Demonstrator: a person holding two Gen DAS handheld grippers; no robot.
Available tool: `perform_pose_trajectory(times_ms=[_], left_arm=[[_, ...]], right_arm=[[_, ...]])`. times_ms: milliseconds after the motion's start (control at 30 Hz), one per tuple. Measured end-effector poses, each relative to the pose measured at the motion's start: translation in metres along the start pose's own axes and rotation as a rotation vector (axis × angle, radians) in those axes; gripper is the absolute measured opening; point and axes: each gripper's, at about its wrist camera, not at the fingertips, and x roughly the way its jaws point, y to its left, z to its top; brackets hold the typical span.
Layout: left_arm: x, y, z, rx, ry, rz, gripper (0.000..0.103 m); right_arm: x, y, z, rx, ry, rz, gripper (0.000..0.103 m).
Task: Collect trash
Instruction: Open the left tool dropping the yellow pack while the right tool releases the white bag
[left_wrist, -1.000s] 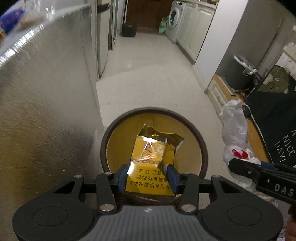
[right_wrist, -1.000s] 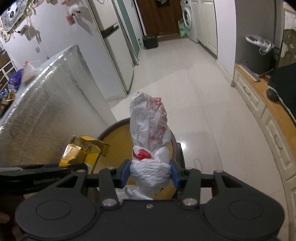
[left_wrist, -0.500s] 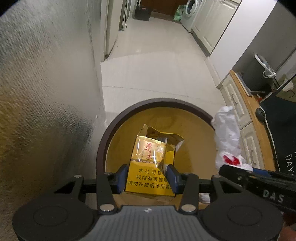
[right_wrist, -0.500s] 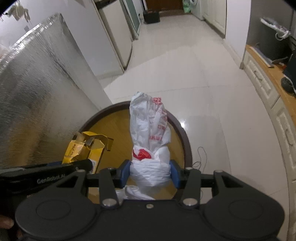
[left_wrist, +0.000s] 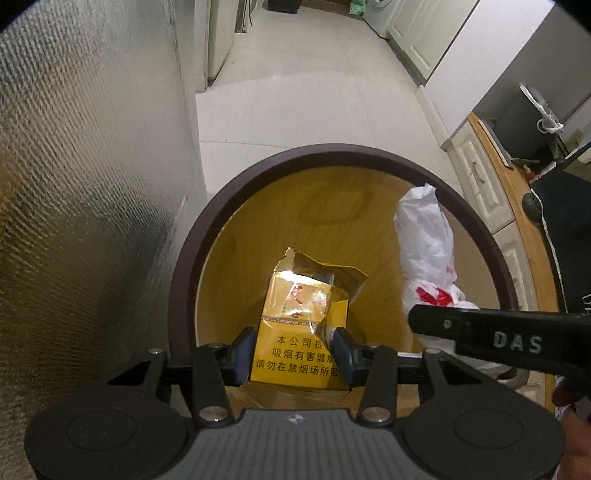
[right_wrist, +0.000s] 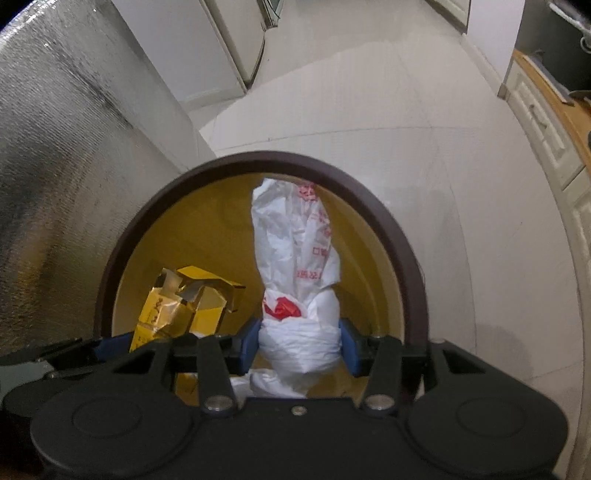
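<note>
My left gripper (left_wrist: 293, 356) is shut on a torn yellow cigarette pack (left_wrist: 299, 332) with its flap open, held over the mouth of a round bin (left_wrist: 258, 173) with a dark brown rim and a yellow inside. A crumpled white plastic bag (right_wrist: 299, 295) with red print stands between the blue pads of my right gripper (right_wrist: 300, 345), which is shut on it over the same bin (right_wrist: 369, 199). In the left wrist view the bag (left_wrist: 424, 251) hangs at the right. The pack (right_wrist: 177, 306) shows at the lower left of the right wrist view.
A silver foil-covered wall (left_wrist: 81, 166) stands close on the left of the bin. Pale tiled floor (left_wrist: 306, 85) runs ahead toward white cabinets (left_wrist: 417, 40). A low white cabinet with a wooden top (left_wrist: 517, 206) lies to the right.
Both grippers have come down toward the bin with their loads, so the bin's mouth fills far more of each view. The grips are unchanged.
</note>
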Motion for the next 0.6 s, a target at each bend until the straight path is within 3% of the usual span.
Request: perform_pose_trajectory(times_ms=[233,367,600], left_arm=[[0.011,-0.012,0.006,0.030,-0.006,-0.002,0.047],[0.013,-0.014,0.007,0.031,-0.005,-0.005,0.047],[0.005,-0.012,0.003,0.046,0.006,-0.012,0.047]], right_arm=[[0.005,0.006,0.005,0.019,0.016,-0.014,0.050],[0.000,0.002,0.006,0.039,0.019,-0.014,0.065],[-0.010,-0.004,0.003,0.042,0.019,-0.007,0.066]])
